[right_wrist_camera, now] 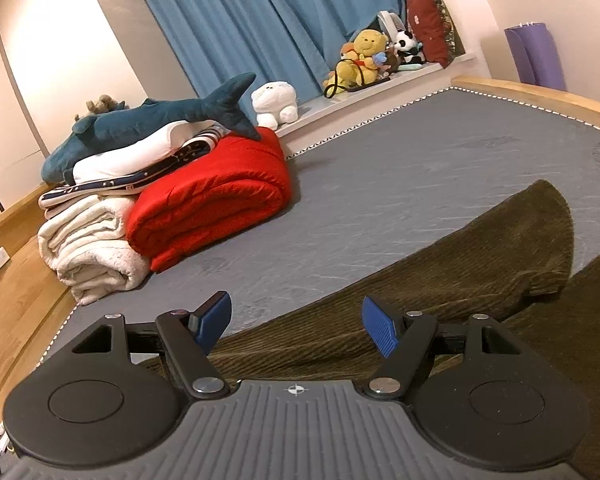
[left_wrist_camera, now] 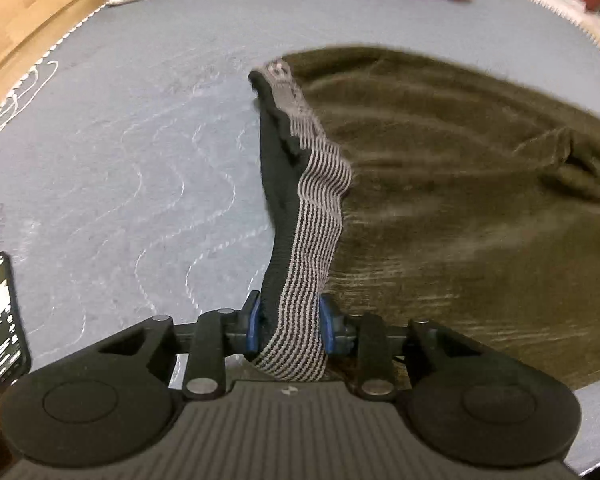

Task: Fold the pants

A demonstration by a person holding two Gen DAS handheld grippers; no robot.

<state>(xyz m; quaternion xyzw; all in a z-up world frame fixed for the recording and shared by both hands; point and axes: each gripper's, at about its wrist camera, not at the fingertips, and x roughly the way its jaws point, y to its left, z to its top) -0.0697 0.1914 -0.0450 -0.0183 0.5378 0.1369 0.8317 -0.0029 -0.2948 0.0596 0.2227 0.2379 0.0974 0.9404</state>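
Olive-brown corduroy pants [left_wrist_camera: 460, 168] lie spread on the grey mattress [left_wrist_camera: 140, 152]. My left gripper [left_wrist_camera: 288, 326] is shut on their striped grey and black elastic waistband [left_wrist_camera: 312, 240], which is lifted and stretched up from the cloth. In the right wrist view the pants [right_wrist_camera: 440, 280] lie flat, one leg end reaching far right. My right gripper [right_wrist_camera: 296, 326] is open and empty, just above the pants' near edge.
A folded red blanket [right_wrist_camera: 216, 196], a cream blanket [right_wrist_camera: 92, 248] and a plush shark [right_wrist_camera: 160, 120] are stacked at the mattress's far left. A phone [left_wrist_camera: 2, 320] lies at the left edge. A wooden bed frame [right_wrist_camera: 540, 92] borders the mattress. Plush toys [right_wrist_camera: 364, 56] sit on the sill.
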